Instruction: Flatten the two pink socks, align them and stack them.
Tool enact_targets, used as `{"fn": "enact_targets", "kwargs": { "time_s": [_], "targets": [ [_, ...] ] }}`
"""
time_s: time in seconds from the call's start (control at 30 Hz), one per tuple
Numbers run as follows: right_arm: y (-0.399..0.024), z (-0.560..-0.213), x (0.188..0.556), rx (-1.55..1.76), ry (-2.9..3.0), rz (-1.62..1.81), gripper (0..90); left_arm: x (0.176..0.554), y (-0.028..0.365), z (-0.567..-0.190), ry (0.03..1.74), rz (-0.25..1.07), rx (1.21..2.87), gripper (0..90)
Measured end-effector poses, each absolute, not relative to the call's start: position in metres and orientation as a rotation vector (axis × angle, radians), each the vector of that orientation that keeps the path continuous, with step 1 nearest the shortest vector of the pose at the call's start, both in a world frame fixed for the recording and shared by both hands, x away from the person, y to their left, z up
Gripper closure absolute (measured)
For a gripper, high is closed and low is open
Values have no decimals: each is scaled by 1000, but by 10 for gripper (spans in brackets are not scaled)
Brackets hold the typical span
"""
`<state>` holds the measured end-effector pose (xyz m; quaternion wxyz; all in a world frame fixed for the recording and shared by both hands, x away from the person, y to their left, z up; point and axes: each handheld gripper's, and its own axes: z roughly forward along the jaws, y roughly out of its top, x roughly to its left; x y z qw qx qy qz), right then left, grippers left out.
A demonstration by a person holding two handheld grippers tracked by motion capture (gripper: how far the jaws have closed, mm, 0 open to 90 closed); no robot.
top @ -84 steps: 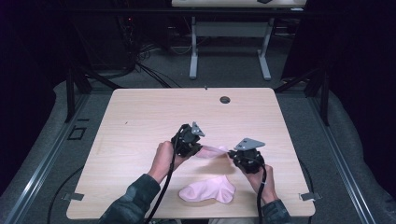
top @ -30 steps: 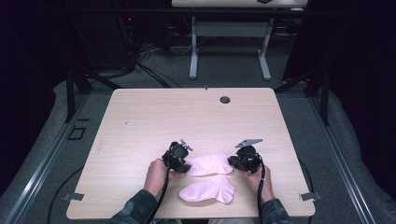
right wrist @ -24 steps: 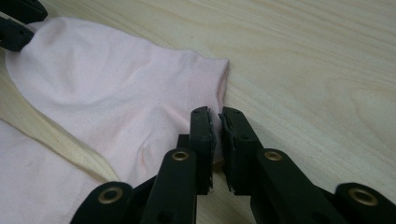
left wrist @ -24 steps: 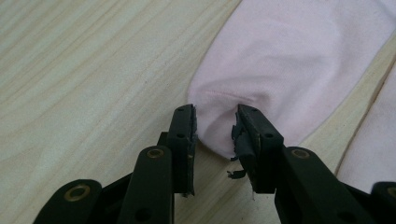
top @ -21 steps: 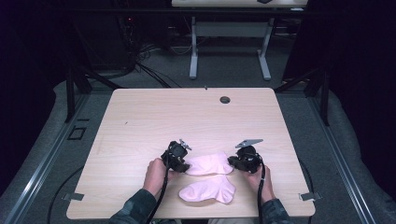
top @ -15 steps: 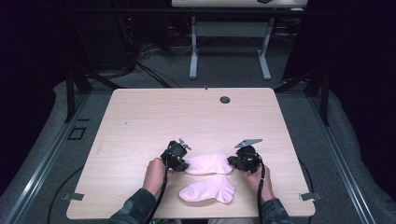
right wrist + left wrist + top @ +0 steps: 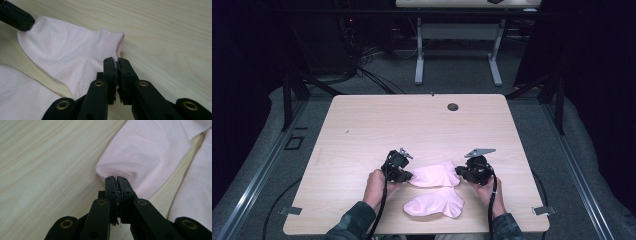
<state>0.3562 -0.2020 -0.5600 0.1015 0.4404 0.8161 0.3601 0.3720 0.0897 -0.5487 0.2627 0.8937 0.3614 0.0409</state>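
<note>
Upper sock (image 7: 434, 174) flat on table, each end pinched in closed jaws.

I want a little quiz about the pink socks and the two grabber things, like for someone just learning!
1. True or false: the left gripper is shut on the toe end of the far sock.
2. Which end of that sock does the right gripper pinch? A) the open cuff end B) the toe C) nothing at all
3. Fill in the gap: the near sock lies on the table, held by ____ gripper.

Key:
1. True; its jaws are closed on the rounded toe.
2. A; the jaws meet on the sock's cuff end.
3. Neither; it lies loose, closer to the person than the held sock.
</note>
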Motion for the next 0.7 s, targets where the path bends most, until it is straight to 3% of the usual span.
{"fn": "enact_targets", "kwargs": {
  "time_s": [0.37, 0.7],
  "targets": [
    [-209, -512, 333, 1214, 2354, 1159, 859, 352, 102, -503, 939, 109, 2330, 882],
    [-211, -503, 299, 1211, 2416, 1148, 857, 313, 107, -494, 889, 38, 2343, 881]
  ]
}}
